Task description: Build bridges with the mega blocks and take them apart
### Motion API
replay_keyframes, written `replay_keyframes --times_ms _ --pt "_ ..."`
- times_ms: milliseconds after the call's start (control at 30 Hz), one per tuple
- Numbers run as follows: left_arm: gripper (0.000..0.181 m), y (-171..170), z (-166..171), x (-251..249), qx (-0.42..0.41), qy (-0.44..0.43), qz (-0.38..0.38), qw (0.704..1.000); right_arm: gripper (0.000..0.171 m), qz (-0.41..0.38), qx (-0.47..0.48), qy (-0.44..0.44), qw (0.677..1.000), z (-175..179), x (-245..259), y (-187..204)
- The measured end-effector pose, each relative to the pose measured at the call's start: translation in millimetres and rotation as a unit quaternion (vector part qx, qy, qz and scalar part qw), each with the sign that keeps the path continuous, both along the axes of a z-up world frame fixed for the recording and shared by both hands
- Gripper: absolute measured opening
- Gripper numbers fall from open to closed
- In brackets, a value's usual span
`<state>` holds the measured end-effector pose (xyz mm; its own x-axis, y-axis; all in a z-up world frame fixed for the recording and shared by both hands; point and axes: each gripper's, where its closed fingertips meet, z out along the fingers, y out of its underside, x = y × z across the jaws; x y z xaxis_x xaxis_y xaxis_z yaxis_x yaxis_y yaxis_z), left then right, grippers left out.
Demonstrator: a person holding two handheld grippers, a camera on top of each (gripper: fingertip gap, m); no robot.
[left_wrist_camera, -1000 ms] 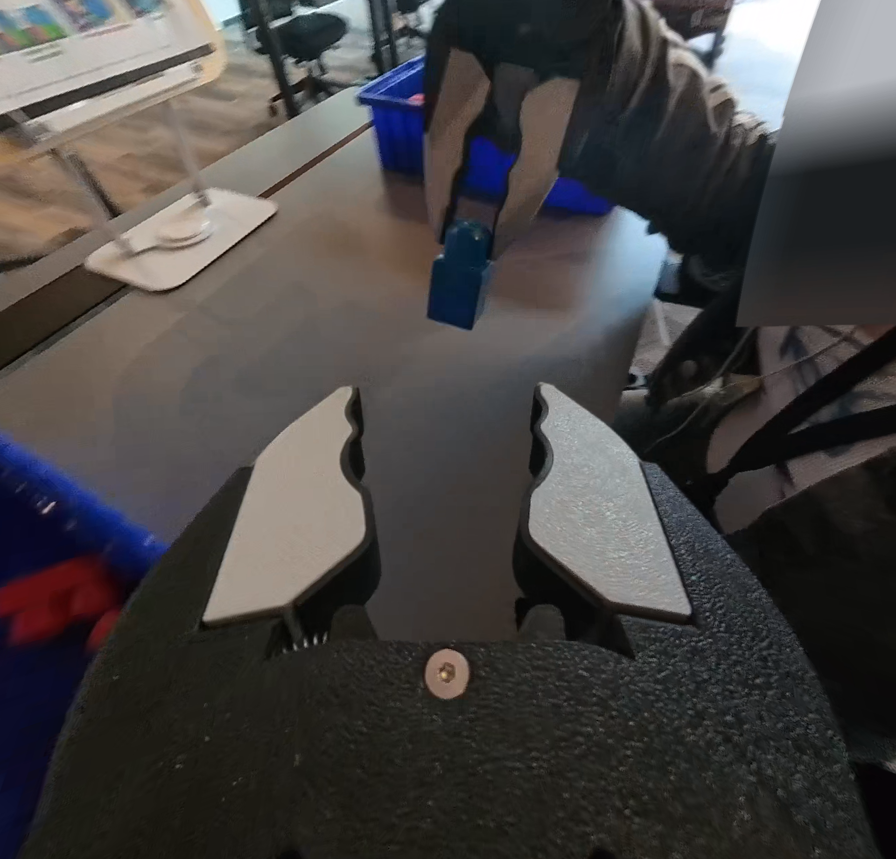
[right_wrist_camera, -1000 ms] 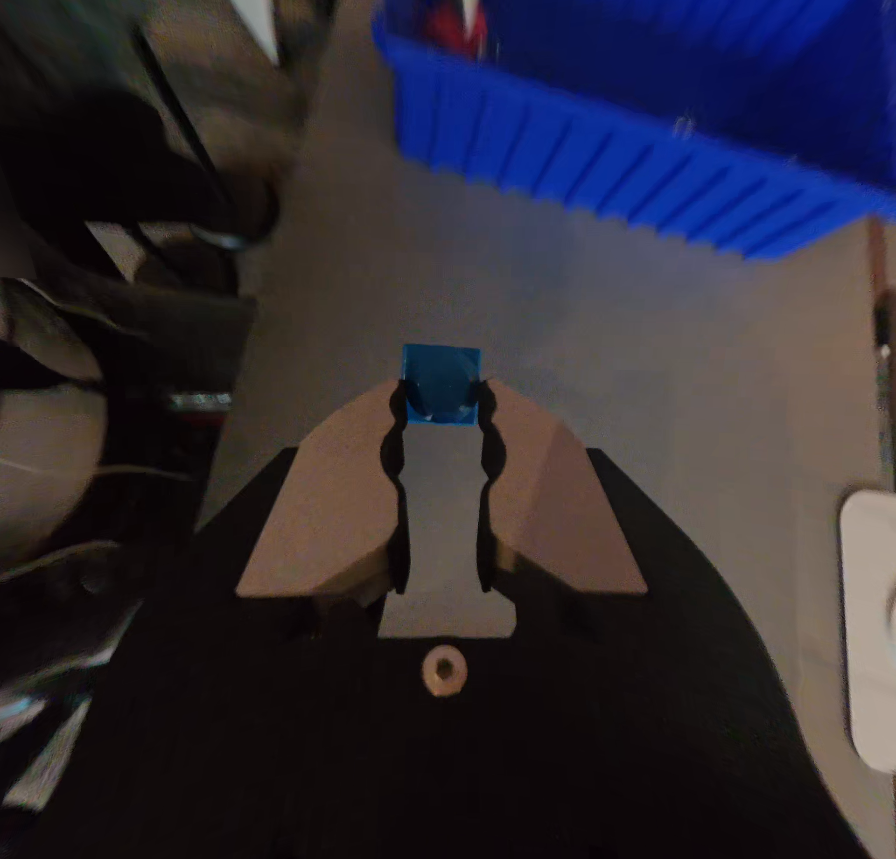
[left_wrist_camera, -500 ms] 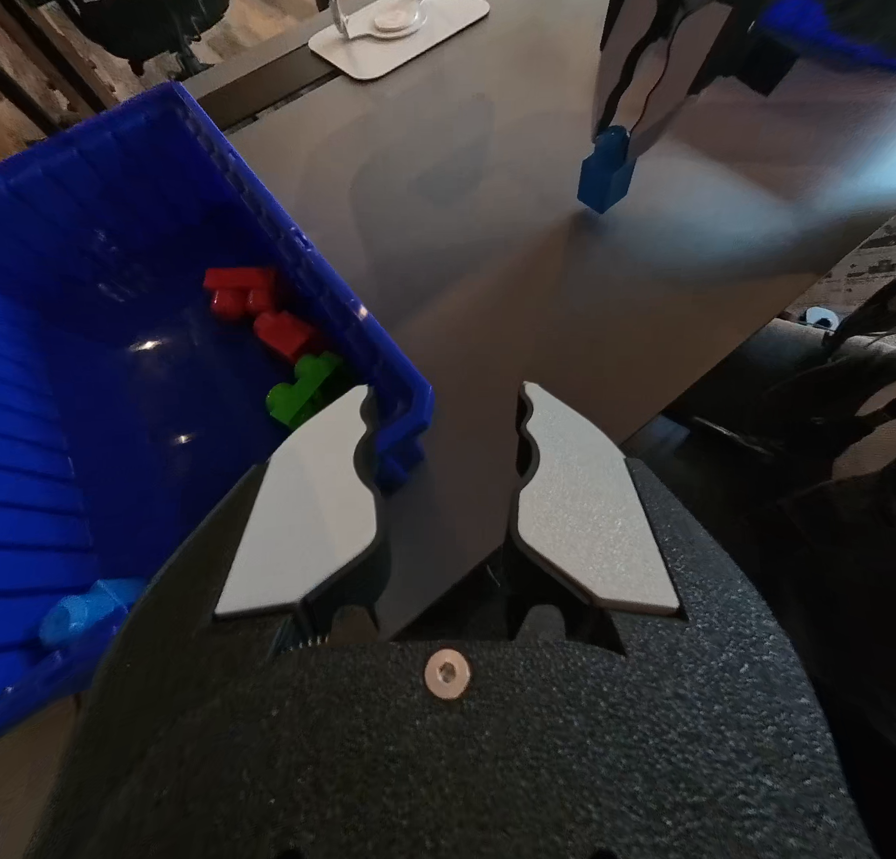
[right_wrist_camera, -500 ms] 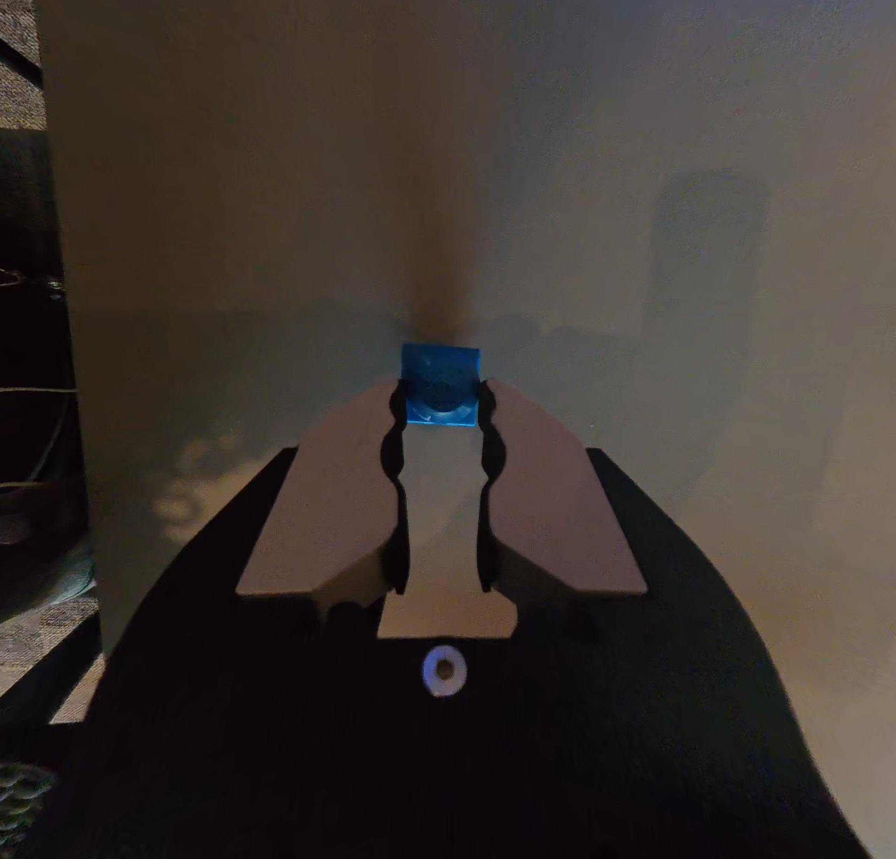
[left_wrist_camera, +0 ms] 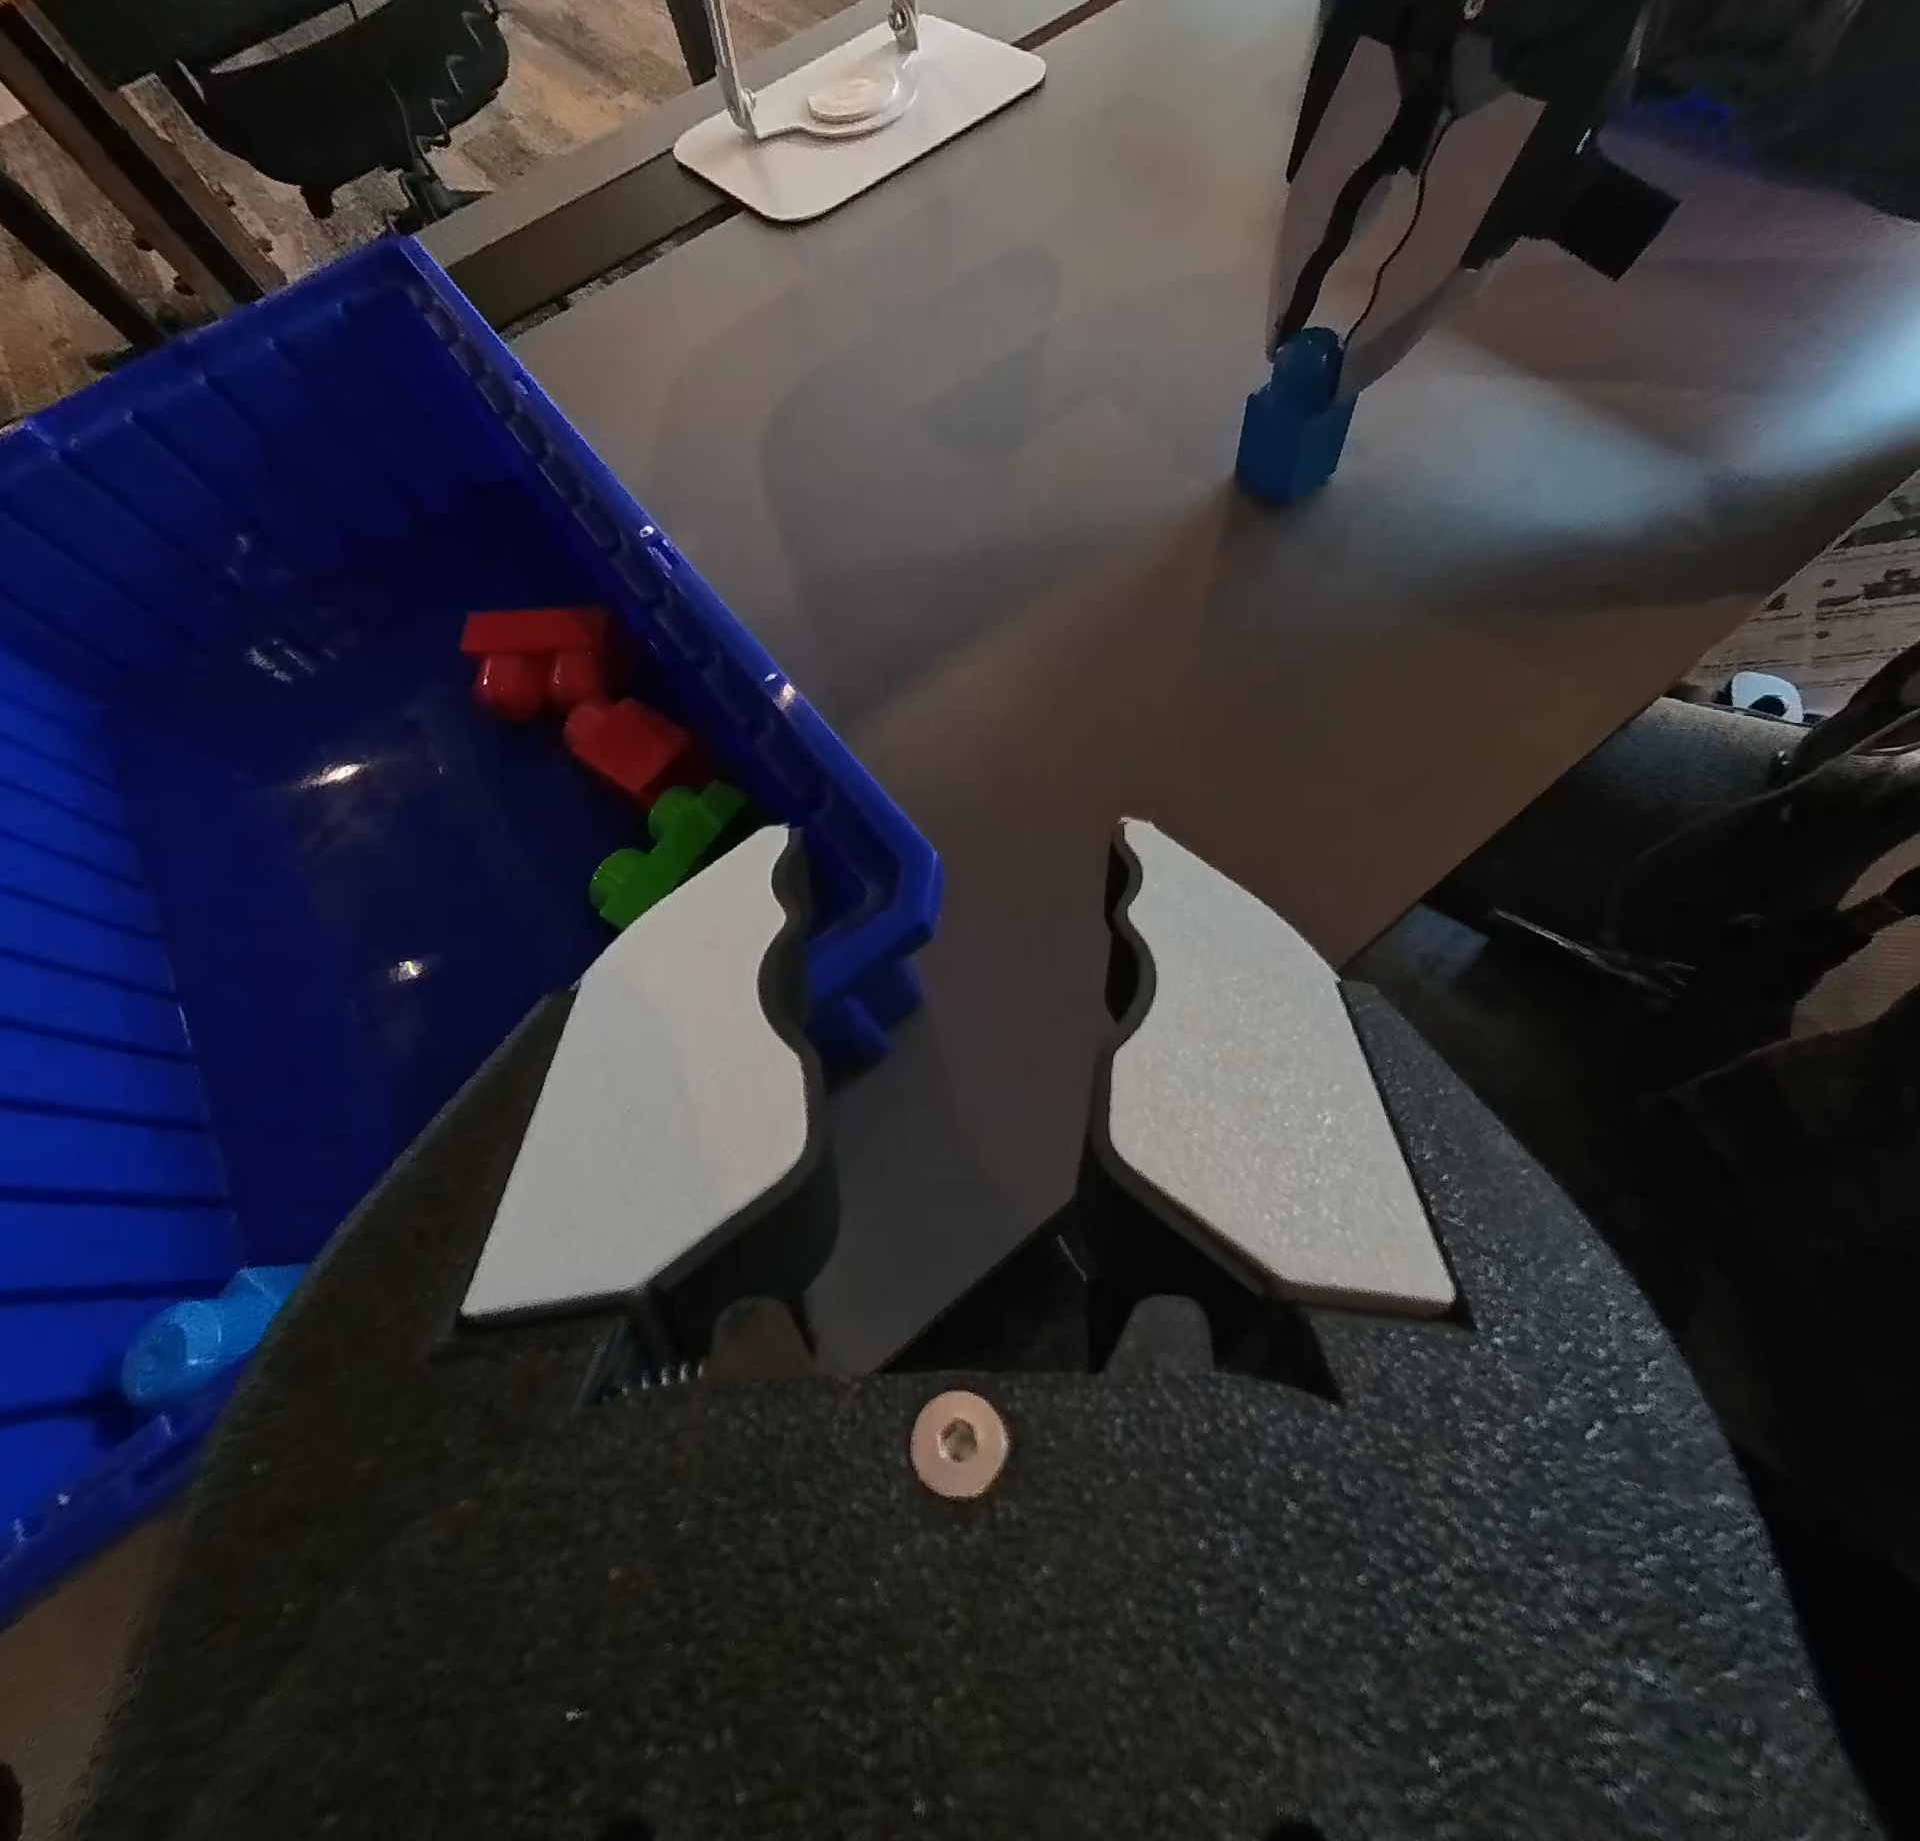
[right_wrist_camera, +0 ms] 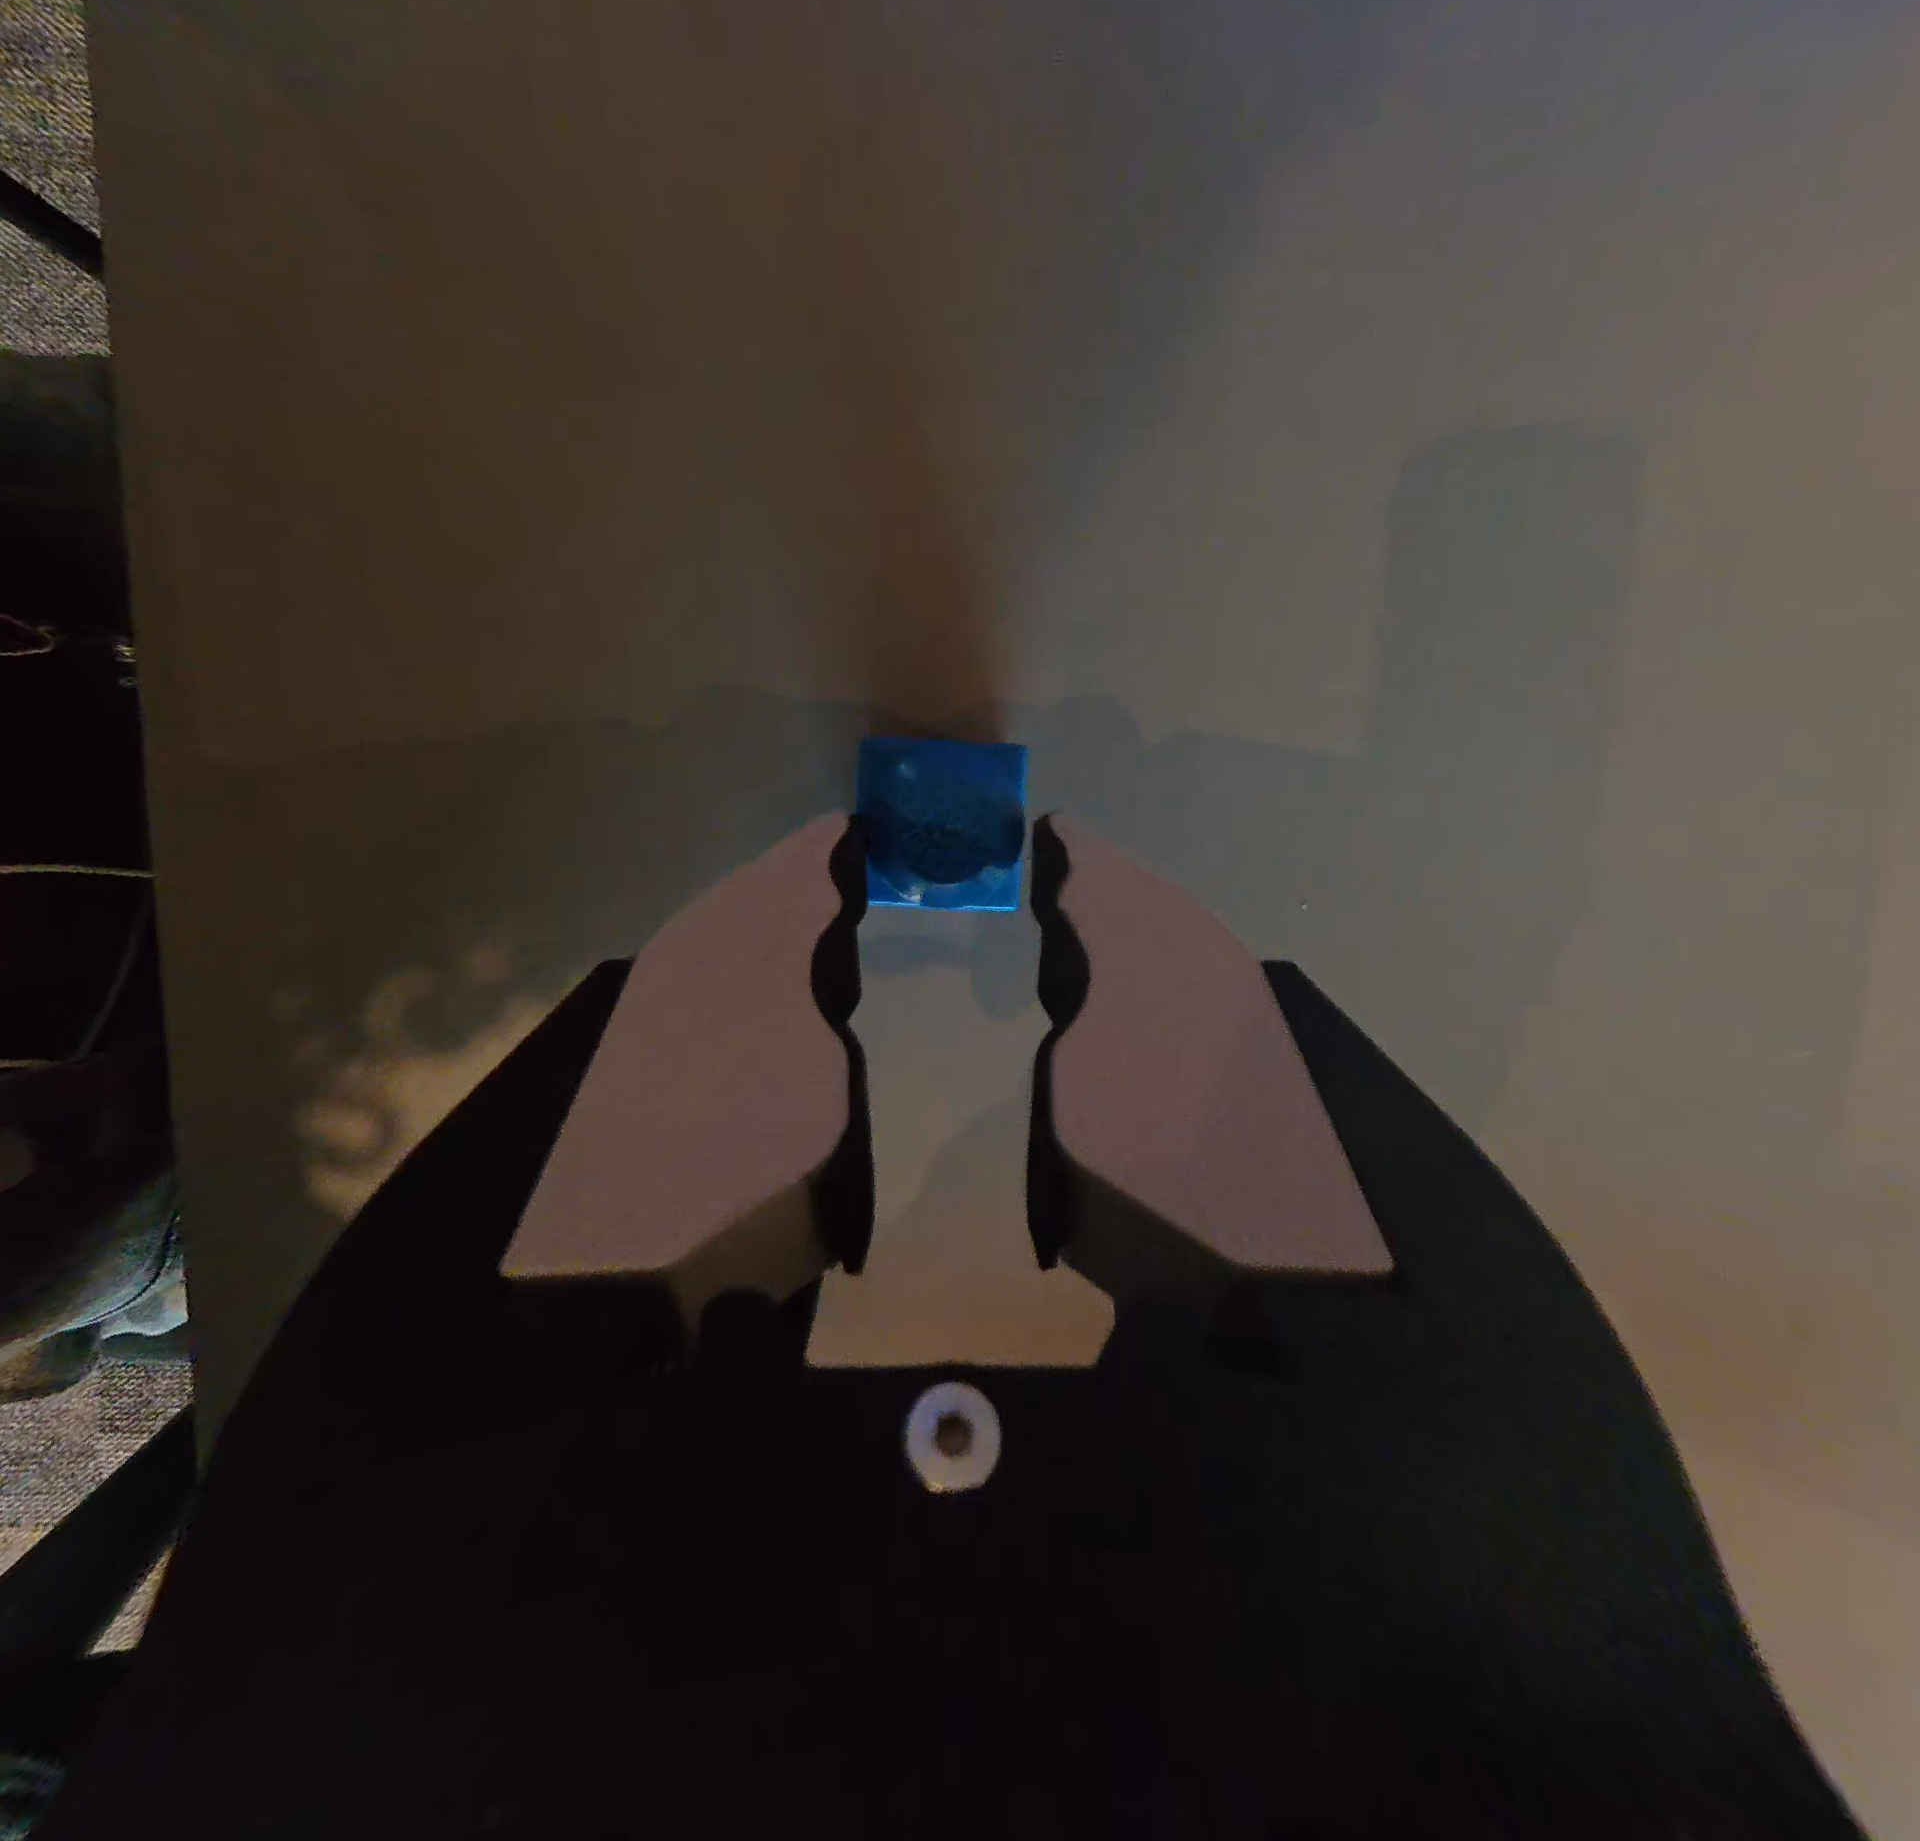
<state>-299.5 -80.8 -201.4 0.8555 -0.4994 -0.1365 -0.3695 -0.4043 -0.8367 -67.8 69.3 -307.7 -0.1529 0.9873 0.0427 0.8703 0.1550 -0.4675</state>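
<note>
Standing on the counter (left_wrist_camera: 1039,565), the dark blue block (left_wrist_camera: 1291,430) has its top stud between the right tool's (right_wrist_camera: 943,835) fingertips; whether they grip it cannot be told. If they part unevenly or lift while touching, the block will likely tip or skid. The left tool (left_wrist_camera: 951,887) hangs spread and empty above the blue bin's (left_wrist_camera: 727,669) corner.

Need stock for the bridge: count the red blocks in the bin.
2. One red block lies by the blue bin's right wall, a second just nearer, beside a green block. Others may be hidden.
</note>
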Motion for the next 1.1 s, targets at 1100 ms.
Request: replay_keyframes --times_ms 1100 --pt "0.044 41.9 -35.9 -168.7 -0.328 0.180 -0.118 0.920 0.037 -0.217 0.041 0.325 0.920 118.6 111.3 -21.3"
